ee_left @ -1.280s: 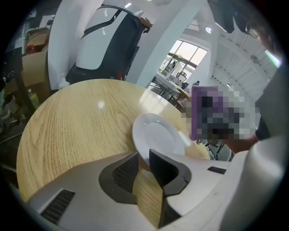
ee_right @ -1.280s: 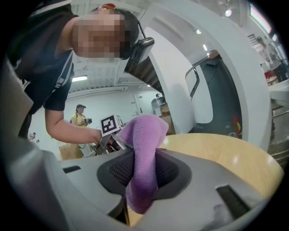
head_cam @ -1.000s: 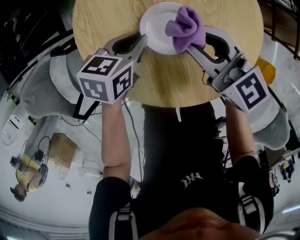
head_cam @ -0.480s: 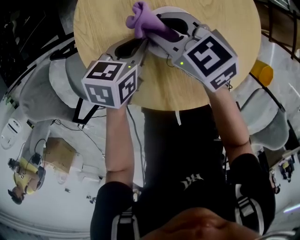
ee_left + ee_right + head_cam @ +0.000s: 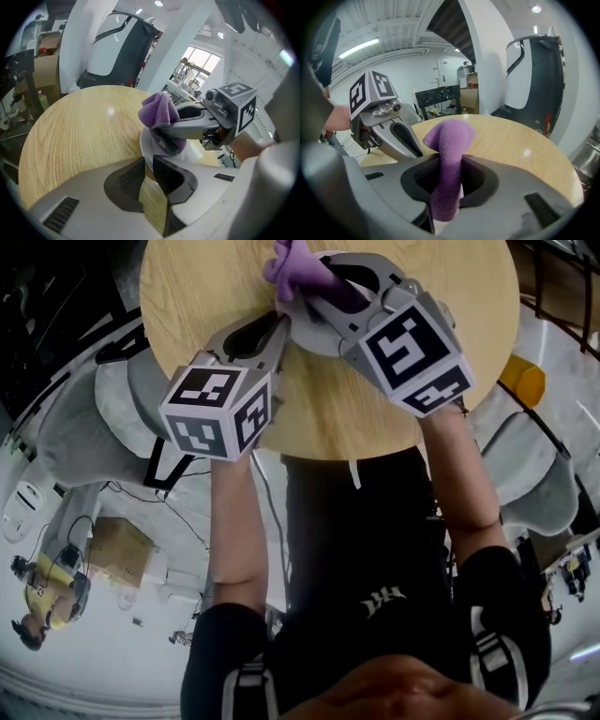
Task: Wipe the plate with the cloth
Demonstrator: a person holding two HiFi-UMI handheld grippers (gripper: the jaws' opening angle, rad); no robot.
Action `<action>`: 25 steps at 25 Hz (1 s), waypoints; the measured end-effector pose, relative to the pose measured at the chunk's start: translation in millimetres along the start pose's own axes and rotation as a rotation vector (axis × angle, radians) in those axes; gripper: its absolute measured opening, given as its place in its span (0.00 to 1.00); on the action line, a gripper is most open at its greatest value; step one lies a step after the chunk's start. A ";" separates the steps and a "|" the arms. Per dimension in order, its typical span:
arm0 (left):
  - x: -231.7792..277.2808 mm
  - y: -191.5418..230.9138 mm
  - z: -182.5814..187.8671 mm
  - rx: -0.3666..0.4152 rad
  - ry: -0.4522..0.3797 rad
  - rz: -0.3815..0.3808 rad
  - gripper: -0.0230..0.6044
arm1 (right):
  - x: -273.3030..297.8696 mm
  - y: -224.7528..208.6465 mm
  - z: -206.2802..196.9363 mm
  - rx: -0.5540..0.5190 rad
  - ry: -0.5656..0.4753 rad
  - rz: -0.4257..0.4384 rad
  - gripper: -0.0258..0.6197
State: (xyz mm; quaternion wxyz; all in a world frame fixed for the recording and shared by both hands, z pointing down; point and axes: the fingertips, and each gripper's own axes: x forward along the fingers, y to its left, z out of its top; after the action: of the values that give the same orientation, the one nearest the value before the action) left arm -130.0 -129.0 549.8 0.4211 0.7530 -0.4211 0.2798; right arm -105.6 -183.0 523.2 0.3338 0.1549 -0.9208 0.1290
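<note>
A white plate point(image 5: 145, 143) lies on the round wooden table point(image 5: 187, 287), mostly hidden under my right gripper in the head view. My left gripper point(image 5: 284, 326) reaches to the plate's near-left rim. Its jaws have just been closing, and in the left gripper view point(image 5: 147, 165) the rim sits between the narrow pads, so it is shut on the plate. My right gripper point(image 5: 302, 282) lies across the plate, shut on a purple cloth point(image 5: 291, 261). In the right gripper view the cloth point(image 5: 451, 136) bunches up out of the jaws point(image 5: 447, 164).
Grey chairs point(image 5: 122, 399) ring the table. A yellow object point(image 5: 522, 381) sits at the right, and a cardboard box point(image 5: 122, 540) on the floor at the left. A dark and white chair back point(image 5: 117, 47) rises beyond the table's far edge.
The right gripper has swung the cloth from the plate's right side over to its far left edge, and its marker cube now covers the plate. The left gripper has stayed at the rim.
</note>
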 end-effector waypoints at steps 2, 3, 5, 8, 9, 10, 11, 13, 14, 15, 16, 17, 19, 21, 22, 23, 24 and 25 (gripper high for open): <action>-0.4 -0.6 0.2 0.006 0.004 0.004 0.14 | -6.1 -7.3 -3.9 -0.009 0.012 -0.021 0.19; -0.7 -0.8 0.4 0.009 0.006 0.005 0.14 | -9.4 -11.6 -6.3 -0.014 0.019 -0.033 0.19; -0.9 -0.5 0.9 0.012 0.009 0.007 0.14 | -16.4 -21.4 -11.3 -0.015 0.031 -0.058 0.19; -1.1 1.1 0.8 0.012 0.011 0.005 0.13 | -27.4 -34.5 -17.4 -0.006 0.040 -0.094 0.19; -1.3 1.6 0.8 0.012 0.011 0.006 0.13 | -30.9 -37.6 -19.2 -0.005 0.042 -0.103 0.19; -1.3 1.9 1.0 0.014 0.011 0.007 0.13 | -34.2 -40.2 -20.9 -0.005 0.044 -0.110 0.19; -1.2 1.9 1.3 0.016 0.011 0.009 0.13 | -37.2 -42.5 -22.6 -0.005 0.045 -0.114 0.19; -0.8 1.4 2.1 0.020 0.011 0.011 0.13 | -42.8 -46.1 -26.1 -0.004 0.047 -0.121 0.19; -0.5 1.0 2.4 0.021 0.011 0.010 0.13 | -45.6 -47.8 -27.6 -0.004 0.050 -0.125 0.19; -0.4 0.8 2.7 0.020 0.010 0.008 0.13 | -48.5 -49.6 -28.8 -0.005 0.054 -0.132 0.19; -0.3 0.8 3.0 0.019 0.008 0.006 0.13 | -51.7 -51.8 -29.5 -0.006 0.057 -0.143 0.19; -0.3 1.0 3.1 0.018 0.007 0.006 0.13 | -55.1 -54.0 -29.5 -0.004 0.057 -0.156 0.19; -0.3 0.7 3.1 0.019 0.008 0.009 0.13 | -61.7 -55.4 -25.3 0.004 0.038 -0.176 0.19; -0.1 -0.8 3.2 0.021 0.009 0.011 0.13 | -64.8 -46.7 -13.4 0.004 -0.006 -0.156 0.19; -0.2 -1.7 3.4 0.022 0.009 0.011 0.13 | -63.1 -38.2 -6.4 0.001 -0.027 -0.127 0.19; -0.4 -2.4 3.6 0.022 0.008 0.011 0.13 | -58.6 -28.2 -0.2 0.002 -0.041 -0.090 0.19; -0.7 -2.8 4.0 0.023 0.008 0.012 0.13 | -51.1 -17.5 5.0 0.010 -0.049 -0.051 0.19; -0.9 -2.9 4.3 0.024 0.008 0.014 0.13 | -41.1 -7.0 9.8 0.023 -0.057 -0.015 0.19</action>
State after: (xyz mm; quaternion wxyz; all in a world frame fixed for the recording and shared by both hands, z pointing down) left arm -127.7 -131.5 545.8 0.4117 0.7540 -0.4211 0.2909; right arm -78.6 -184.6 489.9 0.3064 0.1691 -0.9273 0.1326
